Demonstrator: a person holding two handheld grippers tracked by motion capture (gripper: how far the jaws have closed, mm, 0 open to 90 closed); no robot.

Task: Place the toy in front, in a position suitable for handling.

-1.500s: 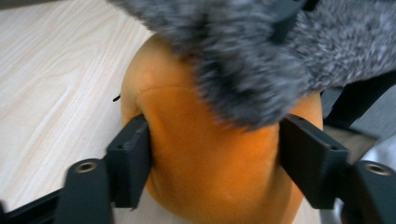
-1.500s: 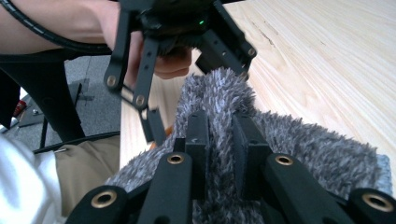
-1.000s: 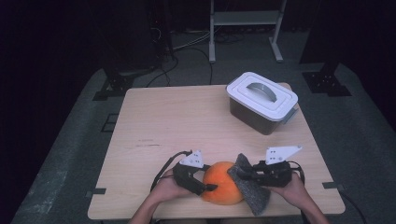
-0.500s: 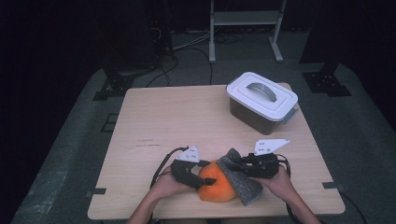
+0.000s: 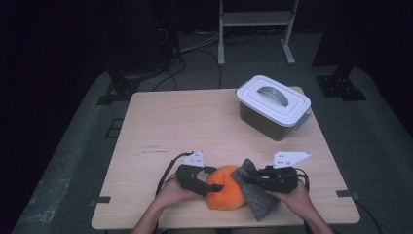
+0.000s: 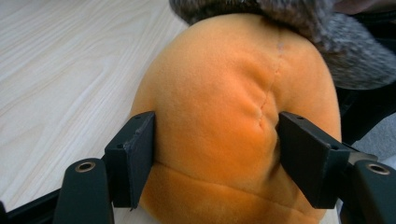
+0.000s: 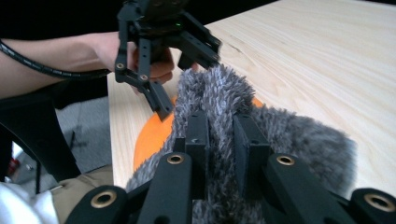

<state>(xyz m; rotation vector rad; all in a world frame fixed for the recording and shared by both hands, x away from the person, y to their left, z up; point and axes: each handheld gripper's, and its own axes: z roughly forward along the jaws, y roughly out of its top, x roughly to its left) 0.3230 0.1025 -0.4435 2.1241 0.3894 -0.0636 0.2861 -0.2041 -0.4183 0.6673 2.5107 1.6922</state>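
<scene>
We saw a pale wooden tabletop [image 5: 195, 126] in a dark room, grey carpet around it, cables and black stand feet on the floor beyond the far edge. A lidded white box [image 5: 273, 105] with a grey handle stood near the far right corner, well apart from the action.

Down at the near edge, about midway along it, lay the orange plush [image 5: 225, 194], a rounded lump whose longer side ran roughly along that edge, though only slightly longer than wide. The grey furry cloth [image 5: 257, 195] draped over its right side and trailed towards the near edge.

The left gripper [image 5: 214, 187] came in from the left, its jaws partly spread and pressing into the plush; they had just been opening a touch with the plush between them. The right gripper [image 5: 243, 178] had its jaws pressed together, pinching the cloth.

The left gripper view gave us what the high view could not: the pads [image 6: 135, 154] denting the orange plush [image 6: 233, 116] at both flanks, a seam running away from the camera. The right gripper view showed the cloth [image 7: 219, 100] bunched upright between its jaws, with the left gripper [image 7: 175, 88] beyond
</scene>
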